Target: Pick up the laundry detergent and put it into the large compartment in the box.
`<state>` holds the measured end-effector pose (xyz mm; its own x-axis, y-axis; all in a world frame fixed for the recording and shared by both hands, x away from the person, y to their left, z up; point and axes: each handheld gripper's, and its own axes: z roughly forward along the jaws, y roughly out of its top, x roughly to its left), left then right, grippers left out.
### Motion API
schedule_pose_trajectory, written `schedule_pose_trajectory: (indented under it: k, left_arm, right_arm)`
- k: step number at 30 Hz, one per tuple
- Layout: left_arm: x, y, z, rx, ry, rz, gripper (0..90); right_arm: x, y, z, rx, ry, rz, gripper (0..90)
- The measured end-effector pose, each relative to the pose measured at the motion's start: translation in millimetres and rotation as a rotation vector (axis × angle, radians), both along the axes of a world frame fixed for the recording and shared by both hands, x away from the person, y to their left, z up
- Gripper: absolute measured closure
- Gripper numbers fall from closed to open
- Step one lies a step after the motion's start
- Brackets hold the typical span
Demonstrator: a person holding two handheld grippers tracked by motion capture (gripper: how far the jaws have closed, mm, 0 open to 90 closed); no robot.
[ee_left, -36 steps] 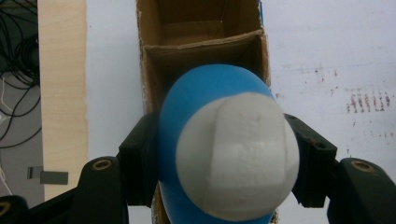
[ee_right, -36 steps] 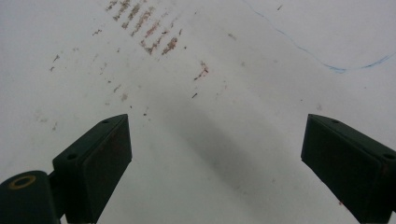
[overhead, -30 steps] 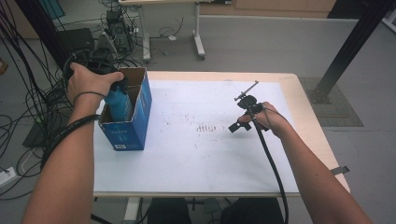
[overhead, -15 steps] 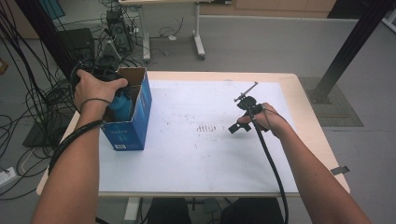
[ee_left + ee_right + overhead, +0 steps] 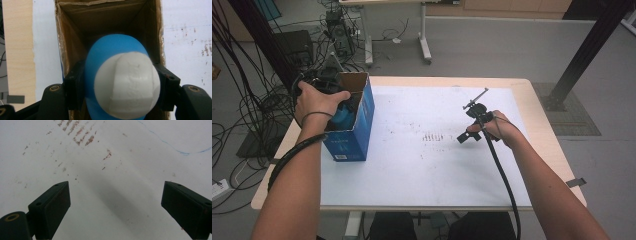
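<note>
An open blue cardboard box [image 5: 359, 131] stands upright at the left of the white mat [image 5: 437, 175]. My left gripper [image 5: 343, 111] reaches down into its mouth under the person's hand, shut on a blue rounded object [image 5: 345, 116]. In the left gripper view the blue object [image 5: 107, 50], with its white end [image 5: 127, 85], sits clamped between both black pads of the left gripper [image 5: 122, 87], inside the brown inner walls of the box [image 5: 68, 47]. My right gripper [image 5: 468, 125] hovers over the mat right of centre. Seen from its own view, the right gripper [image 5: 115, 205] is open with nothing between its pads.
The mat carries brown smudges [image 5: 434, 137] near its middle. The wooden table edge [image 5: 542, 125] frames the mat. Cables and equipment [image 5: 337, 30] lie on the floor beyond the far left corner, and a black post [image 5: 582, 55] rises at the far right.
The left hand has sunk a little, taking the blue object deeper into the box. The right hand has kept still.
</note>
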<state>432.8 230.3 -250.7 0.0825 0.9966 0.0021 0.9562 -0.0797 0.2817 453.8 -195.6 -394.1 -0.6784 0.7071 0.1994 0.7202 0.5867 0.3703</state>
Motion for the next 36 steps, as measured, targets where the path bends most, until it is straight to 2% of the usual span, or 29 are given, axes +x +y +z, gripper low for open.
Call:
schedule_pose_trajectory:
  k: [22,29,36]
  left_arm:
    - [0.8,0.1,-16.6,0.007,0.025,-0.006,37.9]
    - [1.9,-2.5,-16.8,0.018,0.024,-0.012,37.9]
    - [1.3,-0.9,-17.5,0.010,0.023,-0.007,37.9]
  right_arm:
    - [0.1,-0.9,-0.7,0.001,-0.004,-0.002,8.5]
    - [0.7,-0.4,-2.2,0.004,-0.003,-0.001,8.6]
    - [0.5,0.6,-2.7,0.004,-0.004,0.000,8.6]
